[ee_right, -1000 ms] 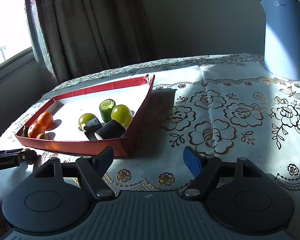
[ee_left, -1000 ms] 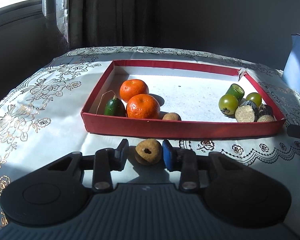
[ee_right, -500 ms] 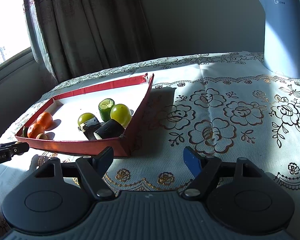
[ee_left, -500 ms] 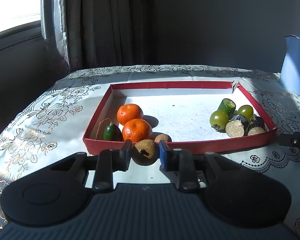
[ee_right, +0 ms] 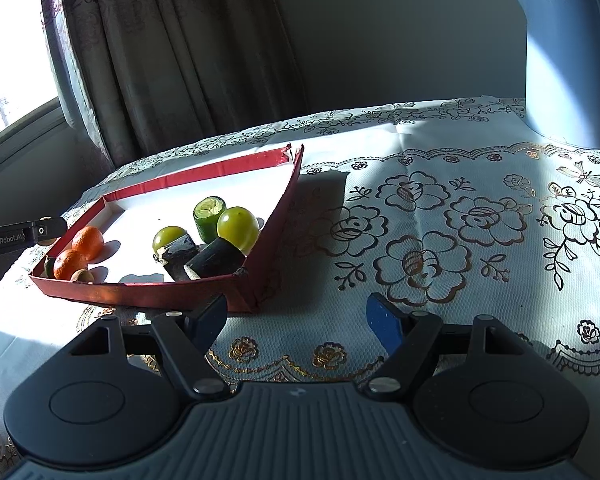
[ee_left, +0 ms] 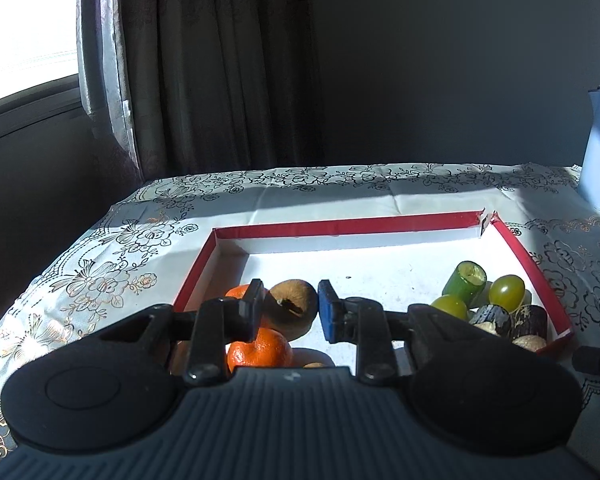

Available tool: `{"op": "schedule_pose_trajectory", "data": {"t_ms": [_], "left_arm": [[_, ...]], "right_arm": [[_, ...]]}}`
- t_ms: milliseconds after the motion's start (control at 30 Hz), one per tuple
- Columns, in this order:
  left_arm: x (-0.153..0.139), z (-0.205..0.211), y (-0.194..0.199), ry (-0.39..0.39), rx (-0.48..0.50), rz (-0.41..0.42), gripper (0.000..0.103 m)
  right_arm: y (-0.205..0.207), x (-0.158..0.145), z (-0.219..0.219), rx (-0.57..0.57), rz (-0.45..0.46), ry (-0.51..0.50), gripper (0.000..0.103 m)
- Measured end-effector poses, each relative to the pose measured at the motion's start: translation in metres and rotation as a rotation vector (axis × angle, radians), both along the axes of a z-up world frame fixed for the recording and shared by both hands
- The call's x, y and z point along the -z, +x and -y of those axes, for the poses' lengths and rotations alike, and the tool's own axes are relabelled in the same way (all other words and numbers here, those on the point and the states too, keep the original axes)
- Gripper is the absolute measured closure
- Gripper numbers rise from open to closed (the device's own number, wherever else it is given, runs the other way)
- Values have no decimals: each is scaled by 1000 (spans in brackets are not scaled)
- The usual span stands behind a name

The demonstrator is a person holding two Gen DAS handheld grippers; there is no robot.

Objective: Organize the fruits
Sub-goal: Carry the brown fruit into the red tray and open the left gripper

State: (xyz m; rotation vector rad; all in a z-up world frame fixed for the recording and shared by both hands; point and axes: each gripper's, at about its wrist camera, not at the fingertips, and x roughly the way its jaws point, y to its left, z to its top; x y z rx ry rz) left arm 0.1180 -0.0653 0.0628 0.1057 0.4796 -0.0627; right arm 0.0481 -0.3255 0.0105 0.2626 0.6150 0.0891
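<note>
So here we've got the left tongs [ee_left: 289, 312] clenched on a small brown round fruit [ee_left: 293, 309] with a dark split in its skin, pads pressing on both sides. It's held up in the air over the left end of the red tray [ee_left: 342, 227], right above the two oranges [ee_left: 259, 350]. Just below, there's a second small brown fruit [ee_right: 82, 275] sitting against the near wall next to the oranges, plus a little dark green one [ee_right: 49, 266] tucked into that corner.

Over at the right end of the tray we see the other bunch: a cut green cylinder piece [ee_left: 464, 283], two yellow-green round fruits [ee_left: 506, 292], and a couple of dark-skinned stubby chunks with pale cut ends [ee_left: 494, 319], all crowded together and touching.

The right tongs [ee_right: 296, 320] are released, jaws standing wide with nothing between them, hanging above the flowery tablecloth [ee_right: 440, 240] on the counter, just beside the tray's near right corner. A pale blue kettle [ee_right: 566, 64] stands well apart at the back right. Curtains [ee_right: 172, 52] and a bright window are behind on the left.
</note>
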Motion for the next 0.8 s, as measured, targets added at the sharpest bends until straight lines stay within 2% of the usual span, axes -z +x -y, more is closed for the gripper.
{"op": "schedule_pose_trajectory", "data": {"t_ms": [300,800], "left_arm": [[9,7,29,1,-14,-27,77],[31,5,38,-3,-4,-70,77]], "right_arm": [[2,1,3,2,-14,19,26],[4,2,4,0,-16,30,25]]}}
